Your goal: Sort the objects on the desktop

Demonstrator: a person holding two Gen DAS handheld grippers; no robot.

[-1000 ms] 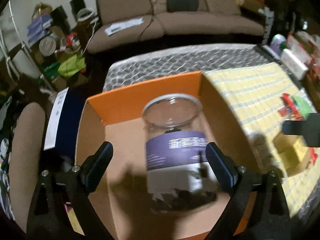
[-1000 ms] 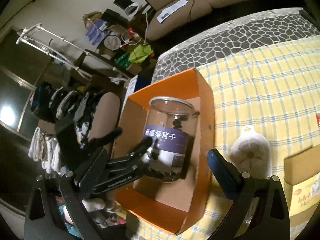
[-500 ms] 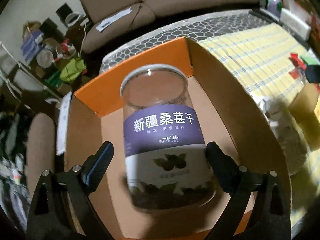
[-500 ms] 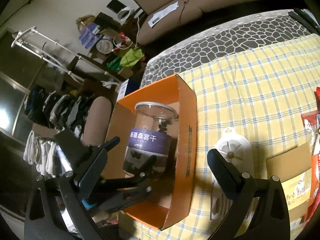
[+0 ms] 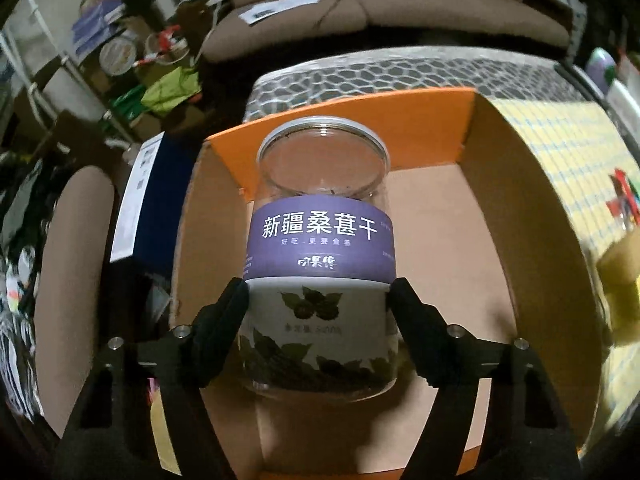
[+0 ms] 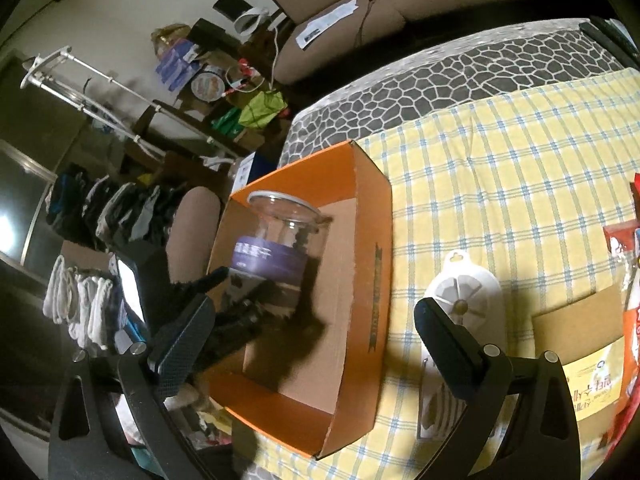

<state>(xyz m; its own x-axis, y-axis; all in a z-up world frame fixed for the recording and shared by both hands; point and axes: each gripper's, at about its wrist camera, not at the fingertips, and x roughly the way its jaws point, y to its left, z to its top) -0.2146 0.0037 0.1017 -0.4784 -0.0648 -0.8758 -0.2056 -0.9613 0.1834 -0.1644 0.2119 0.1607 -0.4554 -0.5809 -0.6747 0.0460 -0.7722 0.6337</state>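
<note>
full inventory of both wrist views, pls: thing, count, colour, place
jar: 1, clear with purple label, upright inside the box
box: 1, orange cardboard, open, at the table's left edge
tablecloth: 1, yellow check, over the table
white plastic gadget: 1, on the cloth right of the box
carton: 1, brown and yellow, on the cloth near the right edge
sofa: 1, brown, beyond the table
left gripper: 1, black, closed on the jar's lower half
right gripper: 1, black, open, holding nothing
</note>
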